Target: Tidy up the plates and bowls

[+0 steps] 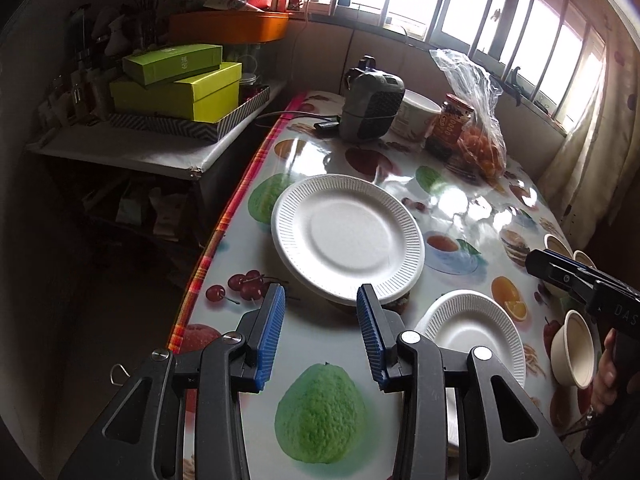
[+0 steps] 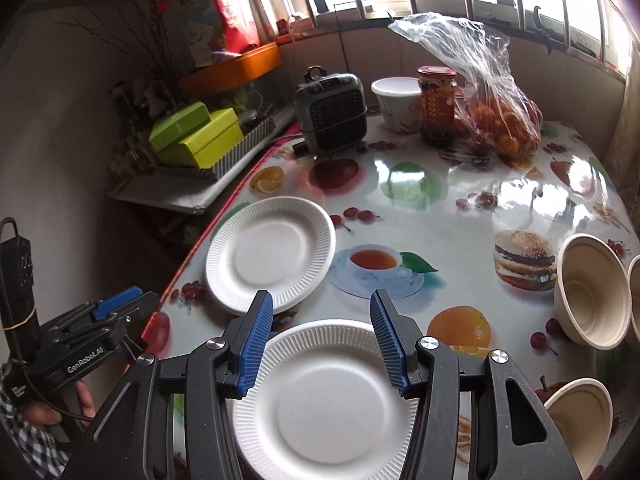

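A glossy oilcloth table point(image 2: 440, 200) printed with fruit, a teacup and a burger stands under a row of barred bright windows point(image 1: 460, 12). At its far end are a grey grilled heater point(image 2: 332, 114), a white tub point(image 2: 396, 102), a red-lidded jar point(image 2: 437, 104) and a clear plastic bag of oranges point(image 2: 500, 116). Lime-green boxes point(image 1: 180, 88) sit on a side shelf to the left.

The left gripper point(image 1: 320, 332) has its blue ribbed jaws spread with nothing between them; a white ribbed paper plate point(image 1: 348, 236) lies just beyond its tips. The right gripper point(image 2: 322, 340) is likewise spread and empty, above a second white ribbed paper plate point(image 2: 328, 404). Beige paper bowls point(image 2: 592, 292) lie tipped at the right edge, one cut off by the frame. The shelf's small items are too dark to make out.
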A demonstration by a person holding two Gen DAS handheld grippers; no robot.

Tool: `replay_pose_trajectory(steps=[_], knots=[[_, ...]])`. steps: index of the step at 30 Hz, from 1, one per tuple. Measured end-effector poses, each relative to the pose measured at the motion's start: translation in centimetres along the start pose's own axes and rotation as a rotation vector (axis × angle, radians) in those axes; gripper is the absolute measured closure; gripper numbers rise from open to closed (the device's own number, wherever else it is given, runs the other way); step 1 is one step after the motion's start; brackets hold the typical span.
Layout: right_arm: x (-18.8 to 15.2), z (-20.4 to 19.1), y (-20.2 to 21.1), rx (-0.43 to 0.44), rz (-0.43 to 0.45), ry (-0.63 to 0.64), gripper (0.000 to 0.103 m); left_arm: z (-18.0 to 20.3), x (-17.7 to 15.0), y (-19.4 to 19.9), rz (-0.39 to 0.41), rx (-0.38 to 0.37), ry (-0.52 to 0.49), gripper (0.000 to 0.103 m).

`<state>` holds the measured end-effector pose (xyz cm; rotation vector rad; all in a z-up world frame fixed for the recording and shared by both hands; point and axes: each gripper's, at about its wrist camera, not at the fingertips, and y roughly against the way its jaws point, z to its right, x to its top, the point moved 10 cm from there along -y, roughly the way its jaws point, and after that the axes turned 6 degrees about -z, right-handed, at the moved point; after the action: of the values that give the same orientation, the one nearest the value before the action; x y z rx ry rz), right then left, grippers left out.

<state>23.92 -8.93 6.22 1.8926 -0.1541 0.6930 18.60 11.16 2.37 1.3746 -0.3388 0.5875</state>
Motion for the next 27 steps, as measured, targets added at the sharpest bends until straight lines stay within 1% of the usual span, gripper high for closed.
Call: replay_pose_trajectory(steps=[6,8,11,15,18,20,24,27], knots=[[2.0,-3.2,-2.0,0.058,-0.014,0.006,0.053,-2.3,1.9,0.2,0.020,0.019,0.034,0.064],[2.8,-3.8,-2.7,0.067,-0.013,0.007,0.053,-2.9,2.5,0.1,0.021,0.013,0.040,0.064],[4.0,-4.3,-3.9,0.067,-0.020,0.006,0.053,-3.8,3.4,-0.4,0.022,0.037,0.039,0.064],[5.6,-3.6,-5.6,0.057,-0.032,-0.033,0.053,-4.7,4.4,-2.0,-0.002,0.043,0.049,0.064],[6.2,-2.6,-7.2,0.026,-0.059,-0.057,0.053,-4.9,5.0,-3.5,-0.029,0.028,0.060,0.064],[6.5,-2.0,-8.2,0.007,-0.075,-0.065,0.053,-4.9,5.3,-4.5,-0.047,0.017,0.059,0.064],[6.3,-0.7,-10.2,-0.014,-0.117,-0.083,0.053,-4.7,5.8,-6.2,-0.067,0.023,0.046,0.064],[5.9,0.6,-11.6,-0.025,-0.148,-0.120,0.053,-4.7,5.8,-7.8,-0.105,-0.008,0.065,0.064]])
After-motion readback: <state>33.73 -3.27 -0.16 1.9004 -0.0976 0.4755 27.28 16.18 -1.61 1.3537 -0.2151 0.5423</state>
